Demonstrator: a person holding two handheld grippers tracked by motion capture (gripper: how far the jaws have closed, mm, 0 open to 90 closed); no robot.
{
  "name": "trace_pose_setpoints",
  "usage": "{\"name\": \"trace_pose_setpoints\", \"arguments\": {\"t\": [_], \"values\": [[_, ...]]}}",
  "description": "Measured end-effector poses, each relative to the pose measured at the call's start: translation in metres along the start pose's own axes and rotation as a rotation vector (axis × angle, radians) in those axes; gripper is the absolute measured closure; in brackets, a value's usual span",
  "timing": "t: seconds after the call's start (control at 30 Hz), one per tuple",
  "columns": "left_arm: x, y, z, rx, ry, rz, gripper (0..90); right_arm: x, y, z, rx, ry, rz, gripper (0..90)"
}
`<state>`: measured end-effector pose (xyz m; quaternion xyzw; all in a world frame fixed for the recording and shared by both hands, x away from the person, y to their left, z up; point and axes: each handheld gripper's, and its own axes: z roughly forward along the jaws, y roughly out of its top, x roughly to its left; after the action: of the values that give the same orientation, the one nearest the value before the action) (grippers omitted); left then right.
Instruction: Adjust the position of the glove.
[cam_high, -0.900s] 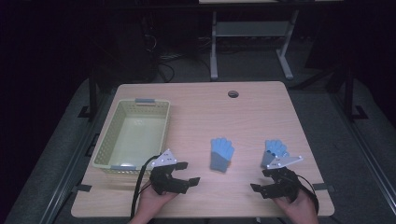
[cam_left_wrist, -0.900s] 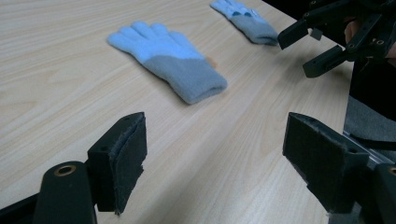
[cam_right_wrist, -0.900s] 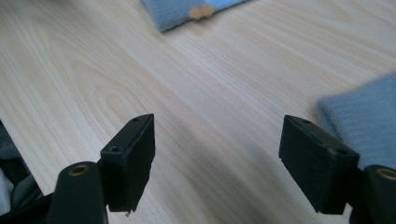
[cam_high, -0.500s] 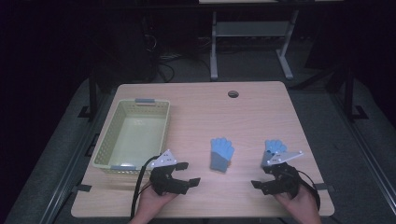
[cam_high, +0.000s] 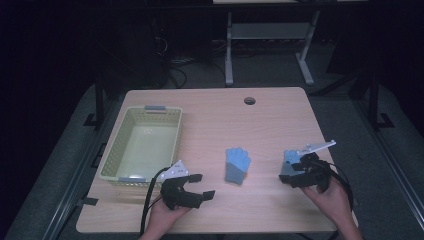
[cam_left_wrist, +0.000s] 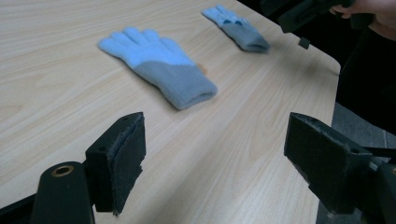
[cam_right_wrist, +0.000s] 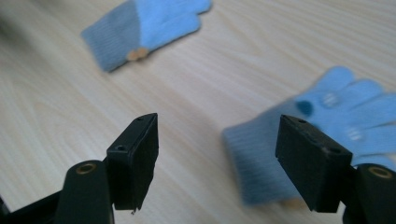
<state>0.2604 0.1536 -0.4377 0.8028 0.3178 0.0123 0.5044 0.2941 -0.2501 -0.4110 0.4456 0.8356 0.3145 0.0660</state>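
Two light-blue gloves with grey cuffs lie flat on the wooden table (cam_high: 210, 120). One glove (cam_high: 236, 165) (cam_left_wrist: 159, 65) (cam_right_wrist: 144, 25) sits mid-table, fingers pointing away from me. My left gripper (cam_high: 202, 186) (cam_left_wrist: 215, 140) stands open near the front edge, aimed at that glove's cuff and well short of it. The other glove (cam_high: 290, 159) (cam_left_wrist: 238, 28) (cam_right_wrist: 317, 126) lies to the right. My right gripper (cam_high: 289, 175) (cam_right_wrist: 217, 140) hovers open at its cuff, which lies low between the jaws near the right one, without the pads pressing it.
A pale yellow plastic basket (cam_high: 107, 160) stands empty on the table's left side, just beyond my left gripper. A round cable hole (cam_high: 249, 100) is near the far edge. Dark floor and a desk frame (cam_high: 230, 50) lie beyond the table.
My right gripper has moved forward from the front edge onto the right glove's cuff. The left gripper and both gloves have stayed in place.
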Motion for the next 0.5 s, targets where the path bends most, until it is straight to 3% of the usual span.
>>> {"name": "trace_pose_setpoints", "arguments": {"t": [0.3,0.5], "values": [[0.001,0.001,-0.003,-0.009,0.003,-0.001,20.5,-0.020,0.013,0.000,0.017,-0.022,0.037,32.9],[0.001,0.000,-0.002,-0.009,-0.002,0.004,20.5,-0.034,0.017,0.007,0.043,-0.038,0.104,36.2]]}}
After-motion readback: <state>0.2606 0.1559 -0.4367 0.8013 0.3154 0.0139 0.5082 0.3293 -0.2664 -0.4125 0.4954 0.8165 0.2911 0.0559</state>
